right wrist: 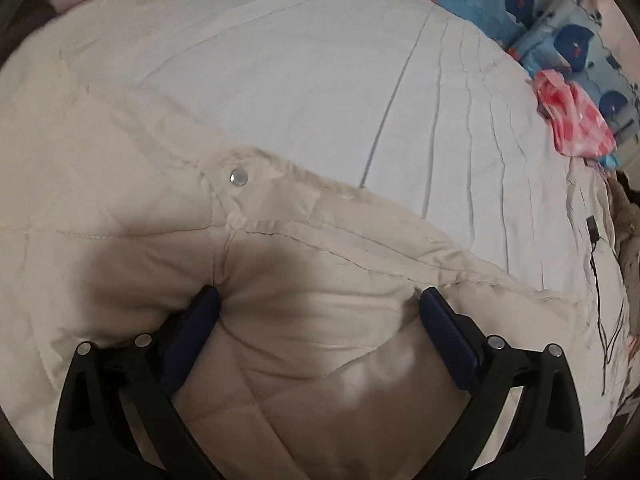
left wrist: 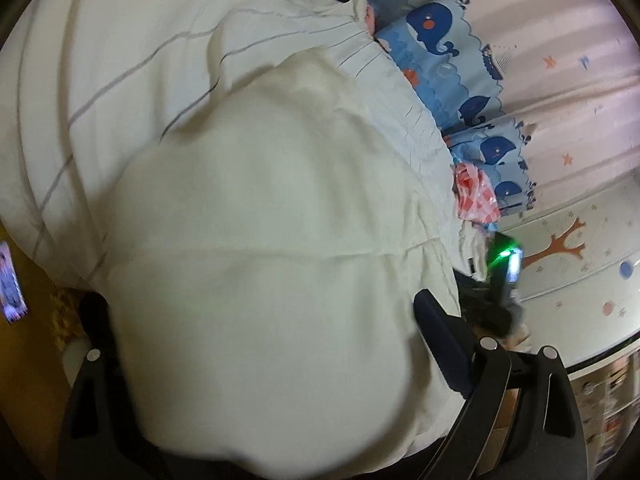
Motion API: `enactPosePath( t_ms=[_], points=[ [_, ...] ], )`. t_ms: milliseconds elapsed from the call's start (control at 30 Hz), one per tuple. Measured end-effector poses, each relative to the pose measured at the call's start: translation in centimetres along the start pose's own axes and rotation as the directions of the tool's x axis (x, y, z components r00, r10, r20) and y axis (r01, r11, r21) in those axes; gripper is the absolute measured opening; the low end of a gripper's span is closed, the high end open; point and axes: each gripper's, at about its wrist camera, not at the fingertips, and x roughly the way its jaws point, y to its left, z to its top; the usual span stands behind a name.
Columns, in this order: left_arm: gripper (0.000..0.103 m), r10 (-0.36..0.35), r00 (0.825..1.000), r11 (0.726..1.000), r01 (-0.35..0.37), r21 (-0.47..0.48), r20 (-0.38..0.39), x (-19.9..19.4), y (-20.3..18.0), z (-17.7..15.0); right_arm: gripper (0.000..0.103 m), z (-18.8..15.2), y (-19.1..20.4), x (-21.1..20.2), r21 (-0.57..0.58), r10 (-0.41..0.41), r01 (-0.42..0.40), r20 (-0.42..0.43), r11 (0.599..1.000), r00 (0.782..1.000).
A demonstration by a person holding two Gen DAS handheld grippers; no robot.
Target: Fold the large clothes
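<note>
Two grippers are working a cream quilted coat [right wrist: 120, 240] lying on the striped bed [right wrist: 320, 80]: right gripper [right wrist: 320, 300] spread wide, pressing into it; left gripper [left wrist: 260, 312] straddling bulging fabric, grip indeterminate.

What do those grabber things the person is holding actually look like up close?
Each hand-held gripper, left and right, is a black plastic fork of two arms with triangular cut-outs and silver round rivets. The fingers end in dark blue ribbed pads. No cables or sleeves show on them.
</note>
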Motion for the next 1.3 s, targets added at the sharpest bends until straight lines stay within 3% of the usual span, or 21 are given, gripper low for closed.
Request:
enactPosePath(
  t_ms=[167,233,333,467,633,700,800,967,1133,1300],
  points=[
    [0.09,0.026,1.0,0.999,-0.026,0.047,0.017,-0.2,-0.8,-0.2,0.096,-3.1,0.7,-6.8,-0.076,0.027,-0.017,0.131,0.997,0.991],
    [0.09,0.032,0.999,0.997,-0.034,0.065,0.031,-0.3,-1.3,-0.3,0.096,-4.3,1.7,-8.3,-0.12,0.039,-0.021,0.146,0.992,0.988],
    [0.09,0.036,0.999,0.996,-0.039,0.085,0.041,-0.3,-1.9,-0.6,0.096,-7.5,4.3,-7.3,-0.209,0.01,0.012,0.106,0.978,0.994],
    [0.09,0.046,0.997,0.993,-0.051,0.104,0.055,-0.6,-2.5,-0.8,0.096,-7.4,3.6,-7.1,-0.148,0.036,-0.022,0.095,0.989,0.995],
    [0.09,0.05,0.996,0.992,-0.058,0.115,0.07,-0.7,-2.7,-0.7,0.096,-8.7,4.7,-9.9,-0.207,0.043,-0.009,0.161,0.978,0.986],
    [0.09,0.054,0.996,0.991,-0.062,0.117,0.075,-0.7,-2.9,-0.7,0.096,-9.3,5.0,-8.8,-0.227,0.034,-0.001,0.14,0.974,0.99],
    [0.09,0.051,0.995,0.989,-0.062,0.136,0.083,-0.9,-3.4,-0.7,0.096,-9.5,4.3,-7.9,-0.17,0.077,-0.057,0.112,0.984,0.991],
    [0.089,-0.002,0.998,0.994,-0.005,0.109,0.07,-1.1,-3.2,-0.2,0.096,-10.0,4.5,-10.2,-0.2,0.069,-0.033,0.178,0.979,0.982],
    [0.089,-0.033,0.996,0.995,0.025,0.097,0.085,-1.4,-3.8,-0.2,0.096,-10.8,4.5,-7.4,-0.168,0.095,-0.071,0.138,0.983,0.986],
    [0.088,-0.065,0.993,0.992,0.054,0.114,0.1,-2.2,-5.3,0.0,0.096,-11.6,5.5,-7.9,-0.169,0.067,-0.039,0.164,0.985,0.984]
  ],
)
